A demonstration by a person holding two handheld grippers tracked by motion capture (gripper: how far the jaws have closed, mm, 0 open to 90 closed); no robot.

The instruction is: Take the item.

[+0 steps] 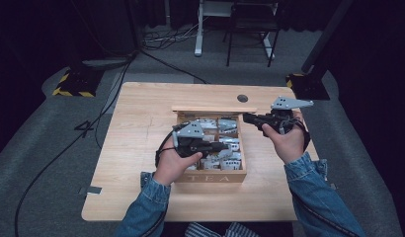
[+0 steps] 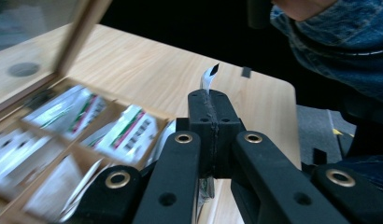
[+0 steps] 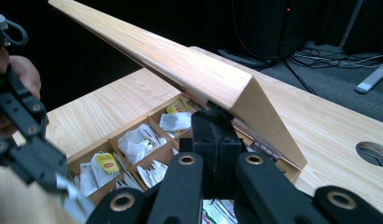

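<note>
Tea bag (image 2: 209, 77) clamped in left gripper (image 2: 212, 100) above tea box (image 1: 210, 177).

Dim, dark surroundings — motion-blurred box contents

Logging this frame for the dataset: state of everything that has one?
Tea box: open, compartments filled with tea bags.
Lid: raised, right claw at its edge.
Left claw: shut on tea bag, over the box.
Right claw: shut, under the lid edge.
</note>
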